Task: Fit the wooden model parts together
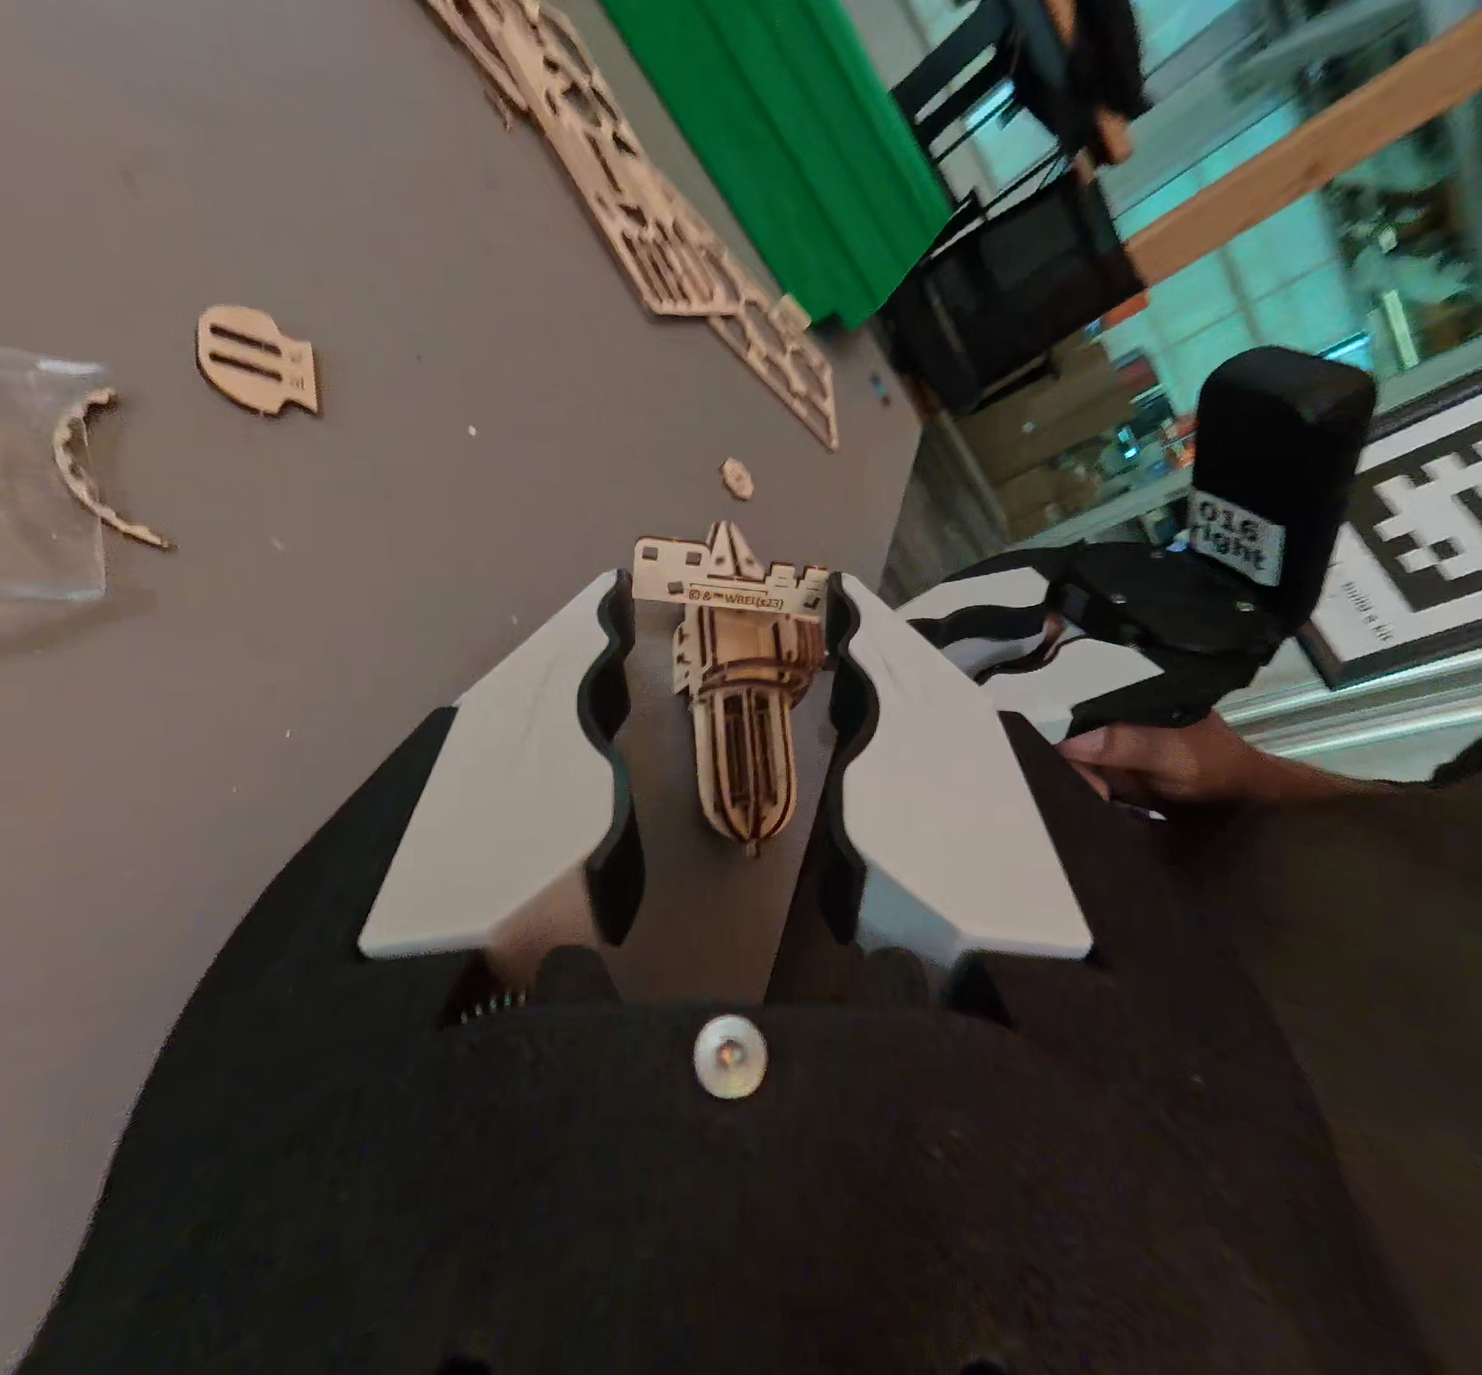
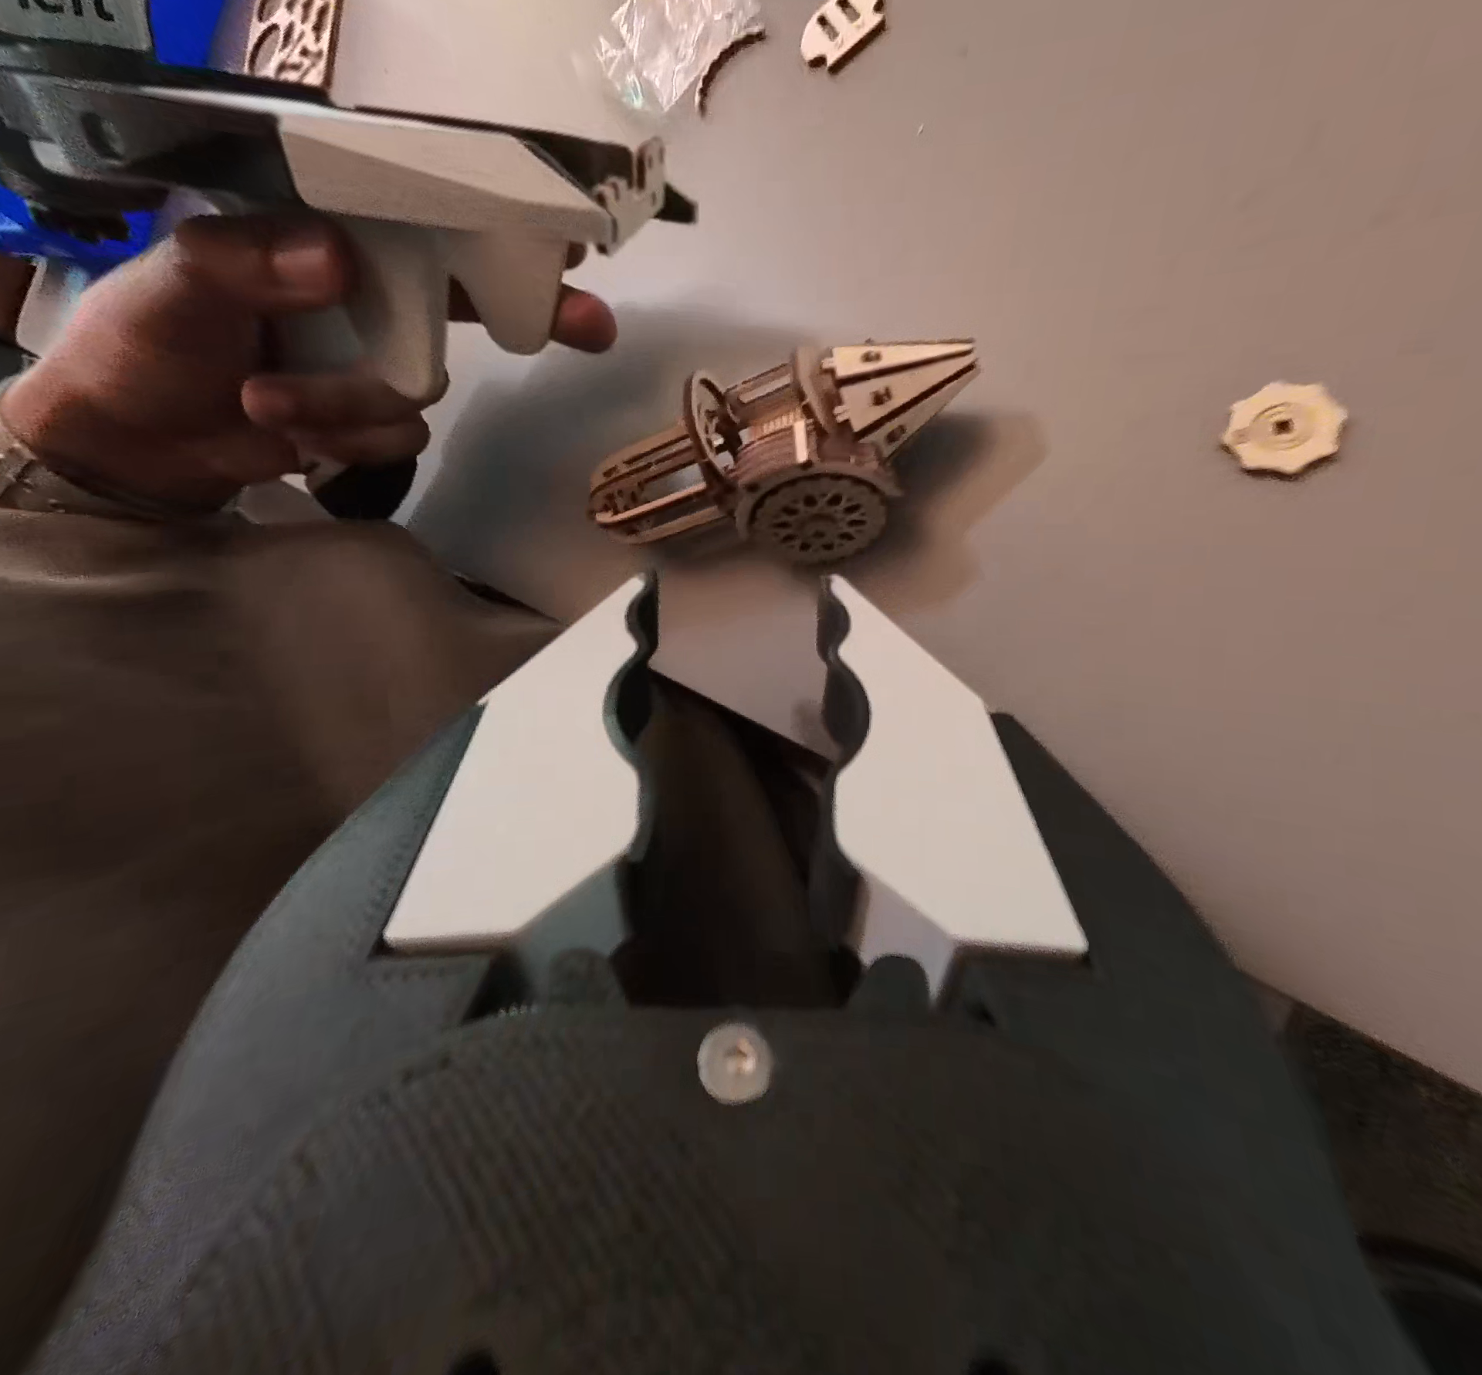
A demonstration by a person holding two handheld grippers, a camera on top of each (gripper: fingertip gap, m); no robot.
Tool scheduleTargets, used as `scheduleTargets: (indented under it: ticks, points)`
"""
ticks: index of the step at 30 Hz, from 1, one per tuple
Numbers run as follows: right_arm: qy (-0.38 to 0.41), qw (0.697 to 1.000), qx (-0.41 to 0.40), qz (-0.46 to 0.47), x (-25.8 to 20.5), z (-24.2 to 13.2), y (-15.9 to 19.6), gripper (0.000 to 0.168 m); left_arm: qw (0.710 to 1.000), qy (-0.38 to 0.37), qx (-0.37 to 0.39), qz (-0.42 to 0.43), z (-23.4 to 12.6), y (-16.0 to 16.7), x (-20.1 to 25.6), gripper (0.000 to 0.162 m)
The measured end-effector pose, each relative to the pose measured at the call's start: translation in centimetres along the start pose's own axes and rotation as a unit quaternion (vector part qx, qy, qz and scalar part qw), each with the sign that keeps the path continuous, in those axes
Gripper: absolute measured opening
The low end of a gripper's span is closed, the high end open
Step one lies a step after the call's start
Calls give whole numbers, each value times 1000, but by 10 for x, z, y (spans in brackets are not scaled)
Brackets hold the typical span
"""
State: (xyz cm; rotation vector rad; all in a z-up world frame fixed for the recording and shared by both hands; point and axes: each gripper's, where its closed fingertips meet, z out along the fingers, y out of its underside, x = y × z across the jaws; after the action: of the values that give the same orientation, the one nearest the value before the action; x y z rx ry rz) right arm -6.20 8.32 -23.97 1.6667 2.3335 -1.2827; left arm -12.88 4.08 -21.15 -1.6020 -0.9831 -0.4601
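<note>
In my left wrist view, my left claw [image 1: 726, 598] pinches a flat wooden piece [image 1: 726, 584] by its ends, above the wooden model [image 1: 746, 711] on the worktop [image 1: 321, 614].

In my right wrist view, my right claw [image 2: 738, 586] is partly open and empty, close to the model's round wheel [image 2: 818, 518].

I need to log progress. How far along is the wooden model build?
Done: a half-built model with cone nose, ribbed cage and patterned wheel lies on the table. In hand: the left tool grips a flat notched piece above it; the right tool is open and empty, just short of the model. Left: that piece, the slotted oval piece and the scalloped disc are still loose.
</note>
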Motion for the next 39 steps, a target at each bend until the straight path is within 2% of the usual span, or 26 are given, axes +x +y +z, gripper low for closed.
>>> scheduleTargets:
  ticks: [6, 9, 13, 19, 25, 27, 30, 35, 39]
  points:
    - [8, 1000, 4, 4, 2, 13, 4, 38, 999, -7, -47, -23, 5, 26, -3, 47]
    - [6, 1000, 11, 9, 6, 15, 0, 37, 998, 11, -56, -41, 8, 32, 1, 48]
    - [-22, 997, 33, 60, 8, 17, -9, 41, 995, 46, -68, -61, 12, 39, 11, 48]
    - [-28, 993, 43, 105, 32, 16, -21, 43, 992, 83, -68, -70, 19, 44, 23, 48]
    - [-14, 994, 51, 101, 53, 3, -34, 50, 984, 135, -48, -103, 22, 39, 37, 48]
    - [1, 997, 53, 60, 48, -1, -35, 54, 986, 129, -32, -105, 19, 32, 34, 48]
    - [55, 995, 59, -51, 37, -2, -35, 58, 987, 118, 4, -113, 9, 16, 26, 48]
    - [173, 947, 56, -265, 30, 9, -38, 60, 989, 78, 47, -112, -5, -3, 10, 48]
    - [214, 920, 32, -327, 25, 21, -40, 60, 989, 68, 58, -119, -9, -7, 9, 47]
